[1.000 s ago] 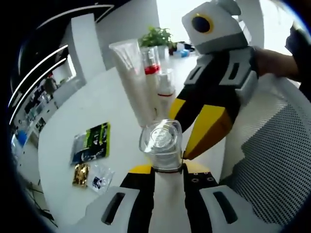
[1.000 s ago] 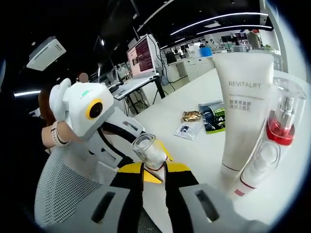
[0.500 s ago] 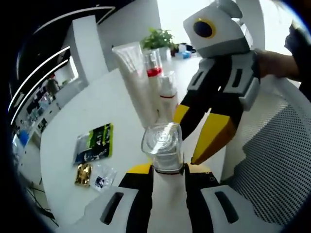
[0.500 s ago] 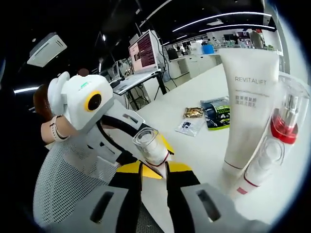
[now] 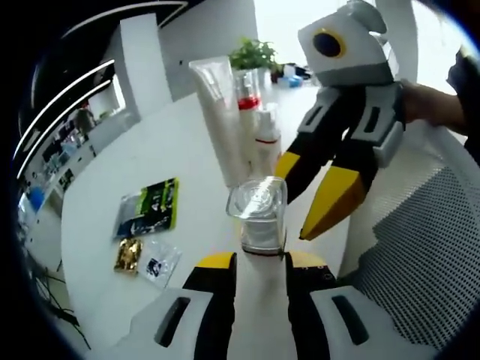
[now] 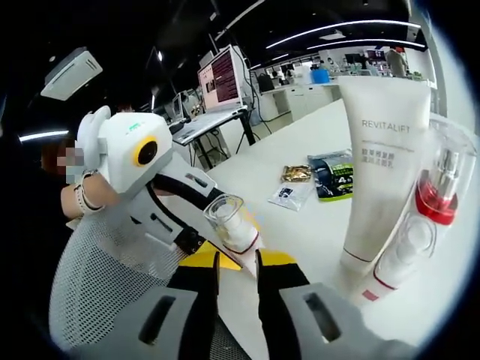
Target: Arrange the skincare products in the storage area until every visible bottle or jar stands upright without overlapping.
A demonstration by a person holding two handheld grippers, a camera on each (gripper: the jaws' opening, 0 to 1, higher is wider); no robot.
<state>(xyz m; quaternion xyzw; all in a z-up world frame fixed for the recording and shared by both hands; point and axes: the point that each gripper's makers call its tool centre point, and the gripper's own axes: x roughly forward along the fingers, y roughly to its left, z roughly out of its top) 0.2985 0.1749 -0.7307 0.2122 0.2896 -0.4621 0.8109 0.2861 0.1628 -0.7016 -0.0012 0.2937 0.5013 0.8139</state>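
A small clear-capped bottle with a white body and a thin red band at its base [image 5: 258, 219] stands on the white bench [image 5: 112, 180], just ahead of the left gripper [image 5: 259, 274], whose black-and-yellow fingers [image 5: 217, 279] are spread to either side of the bottle's foot; whether they touch it cannot be told. In the right gripper view the same bottle [image 6: 234, 223] looks tilted, though that may be the camera's roll, and the right gripper [image 6: 237, 274] sits near it with its fingers [image 6: 271, 271] parted and nothing between them. Behind stand 3 upright items close together: a tall white squeeze tube on its cap [image 5: 219, 120], a clear-capped pump bottle with a red collar [image 5: 247, 97] and a shorter white pump bottle with a red band [image 5: 267, 139]. A green-and-black sachet [image 5: 147, 207], a gold foil packet [image 5: 127, 255] and a clear packet [image 5: 155, 263] lie flat to the side, well apart from the bottles. A white mesh surface [image 5: 420, 247] borders the bench. The bottle looks light, stiff and slippery, with a hard cap that may pop off, so the lower white body near the red band seems the safer grip. Its narrow base will likely tip easily, so a slow release suits it.
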